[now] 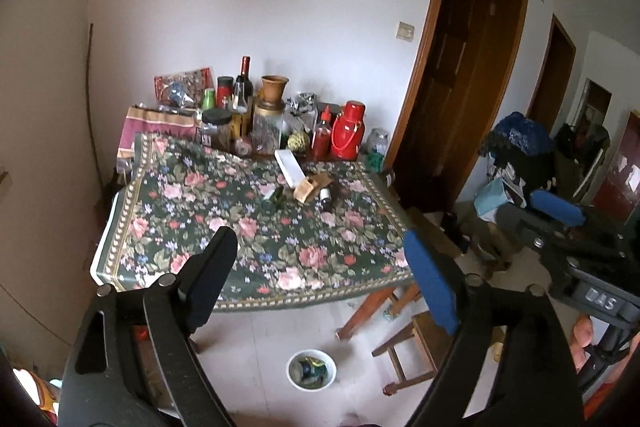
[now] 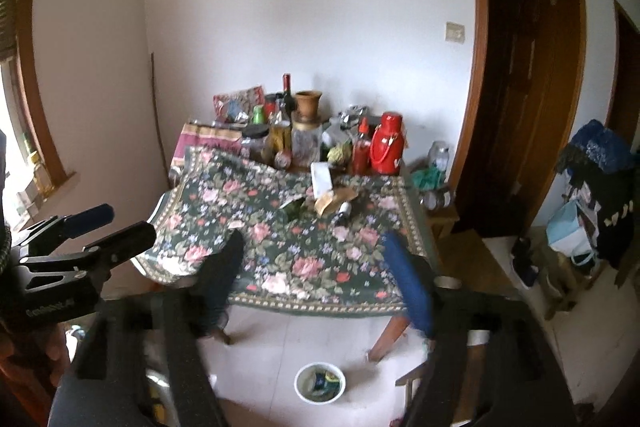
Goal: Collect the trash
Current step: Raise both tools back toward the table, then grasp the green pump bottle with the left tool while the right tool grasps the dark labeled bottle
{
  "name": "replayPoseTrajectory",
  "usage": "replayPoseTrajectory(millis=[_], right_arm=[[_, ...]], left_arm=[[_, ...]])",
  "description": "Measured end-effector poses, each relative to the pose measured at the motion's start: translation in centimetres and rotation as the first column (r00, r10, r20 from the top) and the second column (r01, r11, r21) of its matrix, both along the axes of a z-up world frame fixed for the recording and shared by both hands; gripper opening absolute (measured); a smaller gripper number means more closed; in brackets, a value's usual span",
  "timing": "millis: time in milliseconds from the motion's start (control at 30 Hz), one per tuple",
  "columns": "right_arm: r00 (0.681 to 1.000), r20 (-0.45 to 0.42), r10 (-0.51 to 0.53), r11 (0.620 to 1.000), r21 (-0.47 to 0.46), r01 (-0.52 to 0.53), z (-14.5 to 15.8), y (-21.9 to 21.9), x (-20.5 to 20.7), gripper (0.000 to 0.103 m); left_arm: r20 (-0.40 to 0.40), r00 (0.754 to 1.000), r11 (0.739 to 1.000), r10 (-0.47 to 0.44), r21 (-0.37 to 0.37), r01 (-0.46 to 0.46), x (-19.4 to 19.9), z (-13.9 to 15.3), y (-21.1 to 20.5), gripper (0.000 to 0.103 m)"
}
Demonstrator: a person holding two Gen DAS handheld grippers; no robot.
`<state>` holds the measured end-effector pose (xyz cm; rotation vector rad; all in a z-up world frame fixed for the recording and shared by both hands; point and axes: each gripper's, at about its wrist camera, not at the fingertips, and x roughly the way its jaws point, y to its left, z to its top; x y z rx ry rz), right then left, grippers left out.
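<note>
The desk [image 1: 256, 223] fills the middle under a floral cloth, its far edge at twelve o'clock packed with bottles, jars and a red thermos [image 1: 348, 131]. On the floor at six o'clock sits the white bin [image 1: 311, 371], trash already lying inside it. More litter rests mid-desk: a crumpled brown paper wrapper [image 1: 310, 187] touching a small dark bottle [image 1: 325, 195], with a green scrap [image 1: 276, 195] just beside them at nine o'clock. Left tongs [image 1: 324, 283] are spread wide, nothing between them. Right tongs [image 2: 316, 287], slightly blurred, are likewise released and empty.
</note>
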<state>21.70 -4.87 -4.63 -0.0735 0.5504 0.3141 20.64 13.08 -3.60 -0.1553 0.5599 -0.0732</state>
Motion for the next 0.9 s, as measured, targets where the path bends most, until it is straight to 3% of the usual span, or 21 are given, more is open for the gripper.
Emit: replayPoseTrajectory(millis=[67,333,900], right_arm=[[1.0,0.02,-0.021,1.0,0.006,0.021,0.1,-0.4,0.5,0.089],[0.999,-0.022,-0.027,0.999,0.043,0.028,-0.6,-2.1,7.1,0.09],[0.991,-0.097,0.096,0.995,0.006,-0.095,-1.9,-5.1,24.1,0.09]], left_arm=[[0.001,1.0,1.0,-0.003,0.01,0.003,0.8,0.0,-0.1,0.085],[-0.025,0.999,0.999,0.033,0.039,-0.032,7.6,-1.0,-0.8,0.085],[-0.09,0.975,0.979,0.202,0.031,-0.2,25.3,-2.3,-2.8,0.085]])
